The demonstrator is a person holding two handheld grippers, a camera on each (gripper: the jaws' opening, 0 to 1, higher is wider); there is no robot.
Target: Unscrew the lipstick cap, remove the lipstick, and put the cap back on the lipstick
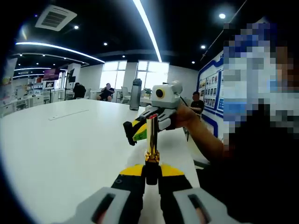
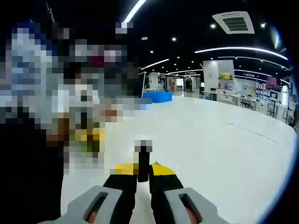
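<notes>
Big white table (image 1: 60, 154) spans both views, mostly bare; a faint flat strip (image 1: 68, 114) lies on it far off. Office bkgd: windows, ceiling light strips, seated people at the far end, blue-framed boards on the wall at right. Dark bottle (image 1: 135, 93) stands at table's far edge, behind the grippers. Person's forearm (image 1: 205, 135) reaches in from the right in left gripper view, hand around the right gripper (image 1: 135, 133).

Left gripper (image 1: 151, 173): jaws closed tight on black base of the lipstick (image 1: 152, 135), gold tube upright above table, reddish tip near the right gripper's jaws.

Right gripper in its own view (image 2: 143, 173): jaws nearly closed, pinching the dark cap (image 2: 143, 163), upright, top partly mosaic-blurred.
</notes>
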